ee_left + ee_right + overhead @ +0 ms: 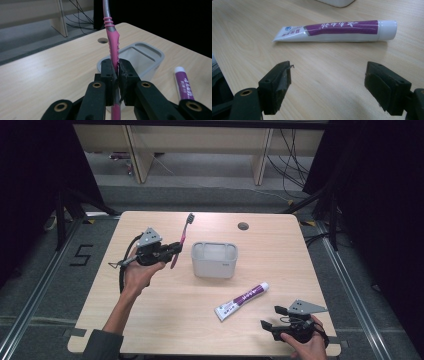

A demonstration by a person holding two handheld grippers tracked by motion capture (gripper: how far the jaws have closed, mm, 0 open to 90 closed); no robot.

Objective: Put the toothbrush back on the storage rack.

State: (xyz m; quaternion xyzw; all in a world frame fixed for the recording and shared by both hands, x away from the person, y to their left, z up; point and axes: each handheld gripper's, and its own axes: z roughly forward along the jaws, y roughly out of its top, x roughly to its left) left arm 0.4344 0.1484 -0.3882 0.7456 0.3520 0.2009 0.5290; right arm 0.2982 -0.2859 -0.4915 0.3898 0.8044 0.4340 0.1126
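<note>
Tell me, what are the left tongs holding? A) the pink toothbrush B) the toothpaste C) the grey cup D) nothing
A: the left tongs are shut on the handle of the pink toothbrush, holding it up beside the grey cup.

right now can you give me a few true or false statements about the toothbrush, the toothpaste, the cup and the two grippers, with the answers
1. The left gripper is shut on the pink toothbrush. True.
2. The toothpaste is standing inside the grey cup. False: it lies flat on the table, apart from the cup and nearer the person.
3. The right gripper is open, with the toothpaste lying on the table beyond its jaws. True.
4. The toothbrush is lying flat on the table. False: it is held up off the table in the left gripper, beside the cup.
5. The toothpaste cap is off. False: a white cap is on its end.
</note>
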